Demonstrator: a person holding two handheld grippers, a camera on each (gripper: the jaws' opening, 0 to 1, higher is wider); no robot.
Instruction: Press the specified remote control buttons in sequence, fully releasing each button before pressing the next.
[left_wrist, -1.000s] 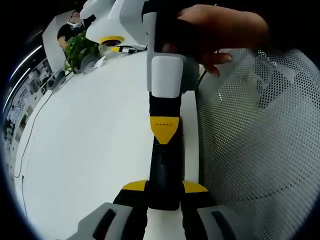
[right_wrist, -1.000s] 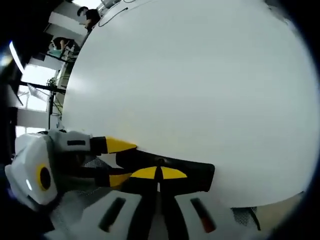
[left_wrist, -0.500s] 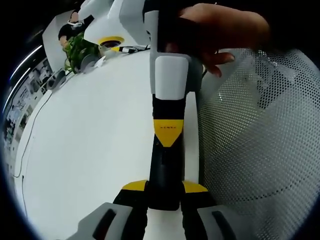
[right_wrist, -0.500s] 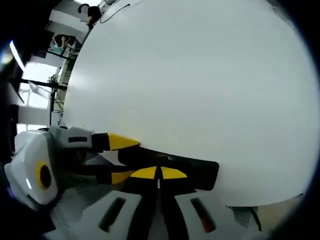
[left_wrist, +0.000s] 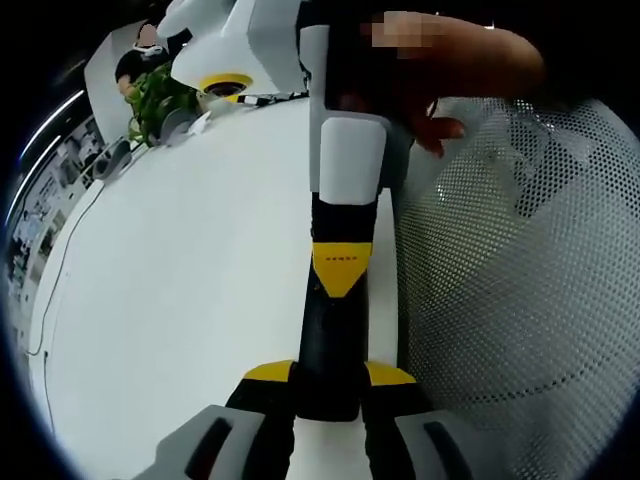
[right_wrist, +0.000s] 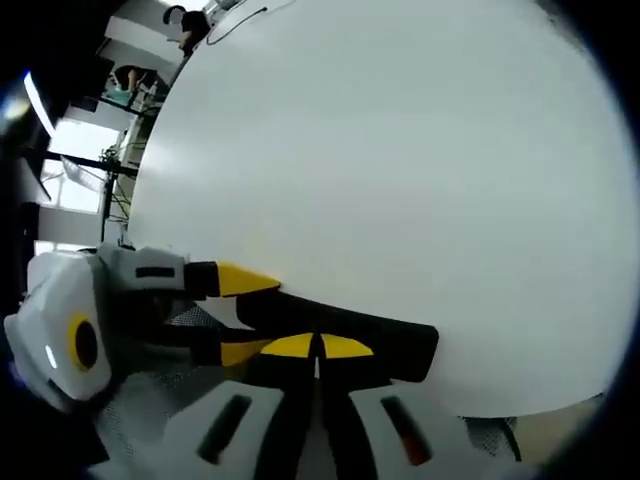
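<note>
Remote: black remote (left_wrist: 330, 340) clamped between my left gripper's (left_wrist: 330, 385) jaws, bottom centre.
Right gripper: my right gripper (right_wrist: 318, 348), jaws together, tips on remote.
Basket: white mesh basket (left_wrist: 520, 280), right; contents unclear.
Table: white table (right_wrist: 400, 180).

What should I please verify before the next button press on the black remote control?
1. Long black remote control clamped in the left claw: ok.
2. Right claw shut, tips together over the remote: ok.
3. Right claw tip fully off the button: cannot tell.
4. Which button lies beneath the tip: cannot tell.
5. Remote lying on the round white table: ok.
6. White perforated mesh surface apart from the remote: ok.
</note>
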